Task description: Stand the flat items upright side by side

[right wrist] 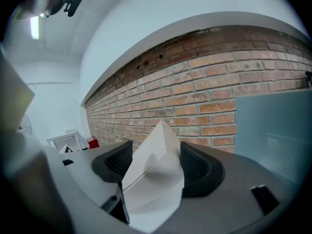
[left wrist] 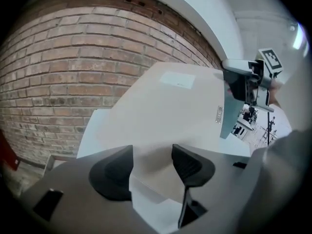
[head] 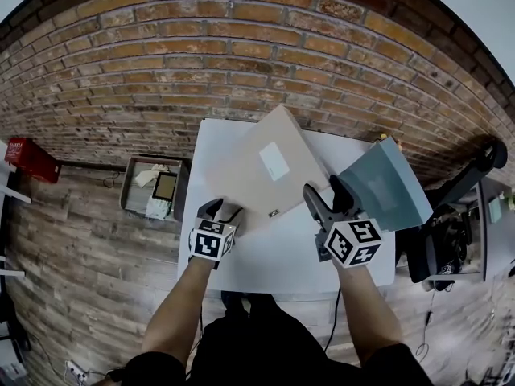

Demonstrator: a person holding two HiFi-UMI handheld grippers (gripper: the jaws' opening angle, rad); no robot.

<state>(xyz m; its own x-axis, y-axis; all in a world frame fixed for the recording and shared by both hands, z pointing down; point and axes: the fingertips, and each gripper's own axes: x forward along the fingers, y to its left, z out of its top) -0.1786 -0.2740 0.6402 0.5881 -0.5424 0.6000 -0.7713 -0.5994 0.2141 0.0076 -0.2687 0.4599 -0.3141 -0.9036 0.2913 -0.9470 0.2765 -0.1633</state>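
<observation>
A beige binder (head: 261,167) with a white label is tilted up over the white table (head: 282,272), one corner pointing toward me. My left gripper (head: 223,209) straddles that low corner. In the left gripper view the beige binder (left wrist: 170,106) fills the gap between the pads of my left gripper (left wrist: 152,162). My right gripper (head: 328,193) is at the binder's right edge. In the right gripper view, my right gripper (right wrist: 156,160) is shut on a pale wedge-shaped corner (right wrist: 156,174), apparently the same binder. A grey-blue binder (head: 386,185) stands tilted just right of it, apart from the jaws.
A brick wall (head: 241,47) runs behind the table. On the wooden floor to the left sits an open box (head: 153,187) holding small items, with a red object (head: 30,159) further left. Dark equipment (head: 451,232) crowds the table's right side.
</observation>
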